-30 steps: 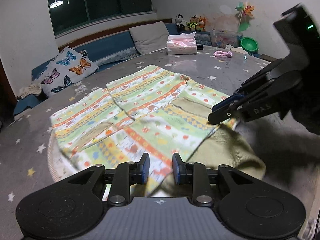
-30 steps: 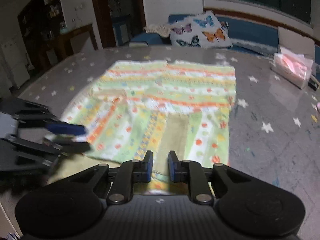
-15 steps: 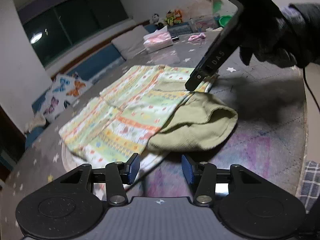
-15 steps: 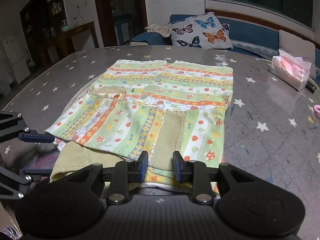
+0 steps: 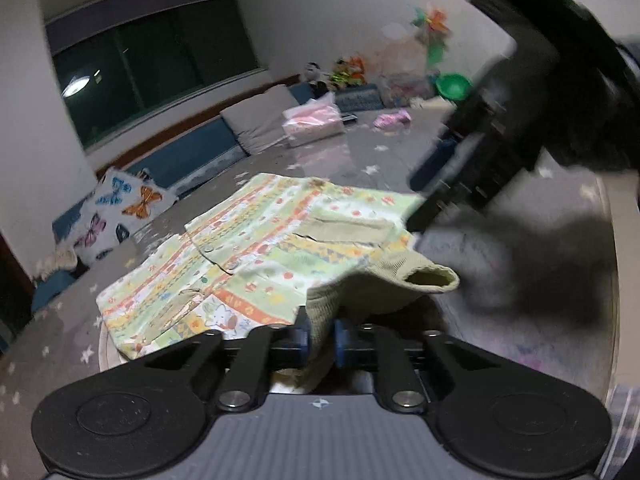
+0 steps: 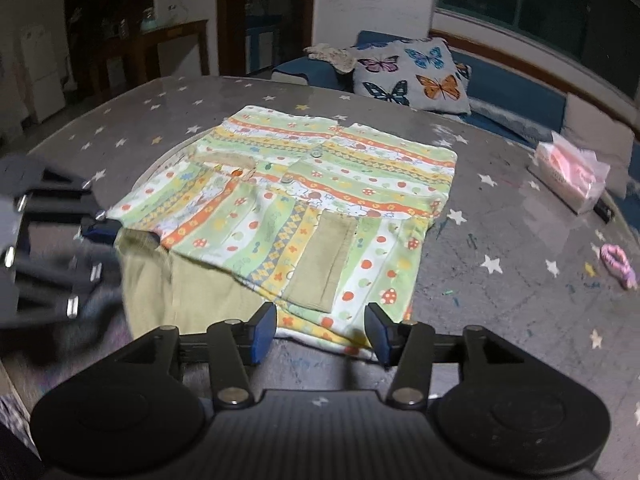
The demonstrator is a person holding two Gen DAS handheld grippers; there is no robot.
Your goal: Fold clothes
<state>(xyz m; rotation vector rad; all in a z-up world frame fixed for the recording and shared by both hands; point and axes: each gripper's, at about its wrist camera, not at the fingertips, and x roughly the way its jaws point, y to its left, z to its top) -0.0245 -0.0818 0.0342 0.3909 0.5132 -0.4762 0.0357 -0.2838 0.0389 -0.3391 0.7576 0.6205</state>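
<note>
Left gripper (image 5: 320,334) pinches shirt (image 6: 304,216) cuff; right gripper (image 6: 322,332) clear.

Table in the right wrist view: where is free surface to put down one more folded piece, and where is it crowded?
Free: the starred table between the patterned garment and the pink hair tie, and the strip beyond the garment toward the butterfly pillow. Crowded: the near-left corner, where the left gripper pinches the olive cuff.

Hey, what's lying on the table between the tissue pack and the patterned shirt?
Nothing; in the right wrist view, only bare star-print tabletop separates the tissue pack from the patterned shirt.
</note>
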